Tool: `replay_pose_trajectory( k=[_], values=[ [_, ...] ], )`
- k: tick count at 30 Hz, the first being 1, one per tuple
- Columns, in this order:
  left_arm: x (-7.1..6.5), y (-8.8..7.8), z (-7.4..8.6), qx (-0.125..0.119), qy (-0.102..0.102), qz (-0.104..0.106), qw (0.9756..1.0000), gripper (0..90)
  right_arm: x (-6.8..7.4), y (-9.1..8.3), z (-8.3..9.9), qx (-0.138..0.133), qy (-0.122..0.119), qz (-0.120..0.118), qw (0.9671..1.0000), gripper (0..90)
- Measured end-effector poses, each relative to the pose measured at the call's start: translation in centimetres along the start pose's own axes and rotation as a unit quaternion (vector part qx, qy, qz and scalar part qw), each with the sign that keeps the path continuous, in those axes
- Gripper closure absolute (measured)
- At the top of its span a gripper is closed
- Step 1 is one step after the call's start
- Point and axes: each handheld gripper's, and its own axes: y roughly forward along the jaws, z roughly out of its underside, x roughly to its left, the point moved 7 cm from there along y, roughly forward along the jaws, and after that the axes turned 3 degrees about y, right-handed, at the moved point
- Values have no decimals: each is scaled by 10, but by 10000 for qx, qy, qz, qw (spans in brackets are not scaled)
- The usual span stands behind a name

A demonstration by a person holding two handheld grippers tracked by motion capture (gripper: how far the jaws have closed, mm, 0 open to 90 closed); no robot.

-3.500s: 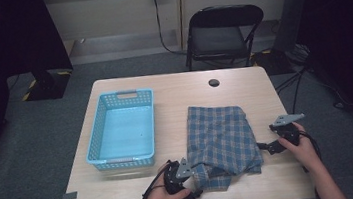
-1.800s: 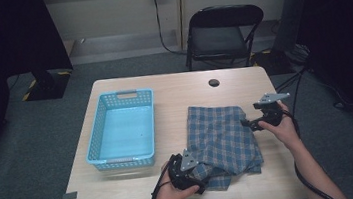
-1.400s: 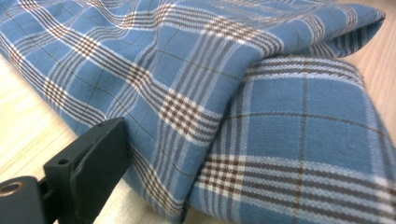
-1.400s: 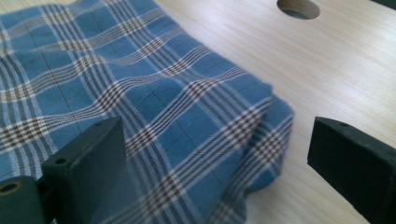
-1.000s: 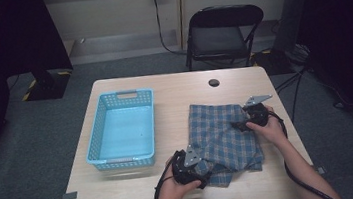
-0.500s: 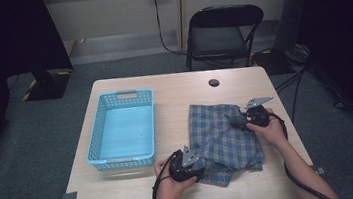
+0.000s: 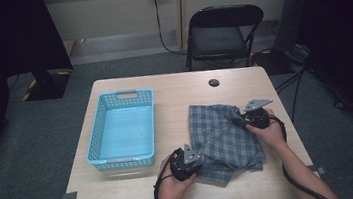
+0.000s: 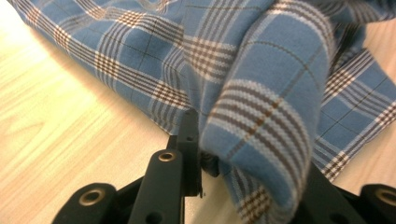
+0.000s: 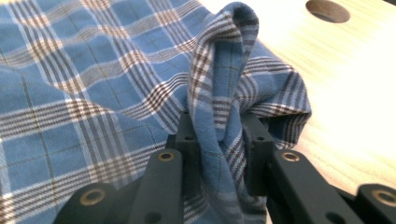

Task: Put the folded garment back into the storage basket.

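Plaid cloth [image 7: 221,137]: blue with brown and white checks, laid rumpled on the right half of the wooden table [image 7: 125,196], just right of the basket.

Left gripper [image 7: 187,159]: set at the cloth's near left edge; its jaws have just been closing, and a fold of the cloth [image 8: 261,116] is pinched between them.

Right gripper [image 7: 249,116]: set at the cloth's far right corner; its jaws have likewise just been closing, and a raised ridge of the cloth [image 9: 219,112] is clamped between them.

Basket [image 7: 99,138]: light blue plastic, on the table's left half, apart from the cloth.

Folding chair [image 7: 222,34]: black, placed beyond the table's far edge.
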Motion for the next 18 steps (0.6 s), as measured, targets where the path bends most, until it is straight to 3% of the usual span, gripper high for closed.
replay_pose_trajectory(
  k=[3, 7, 10, 18],
  values=[
    [-1, -2, -2, 4, -10, 40, 10000, 750, 0, -2, -1, -56, 41, -21, 10000, 749],
    [-2, -9, -9, -8, 1, 161, 9999, 762, 4, -7, -6, -104, -131, 68, 9998, 764],
    [-1, -13, -12, -41, -23, 180, 9998, 766, 5, -10, -9, -195, -118, 69, 9997, 766],
    [9, -38, -26, -233, -28, 197, 9995, 769, 13, -19, -29, -411, -178, 118, 9989, 768]
  ],
)
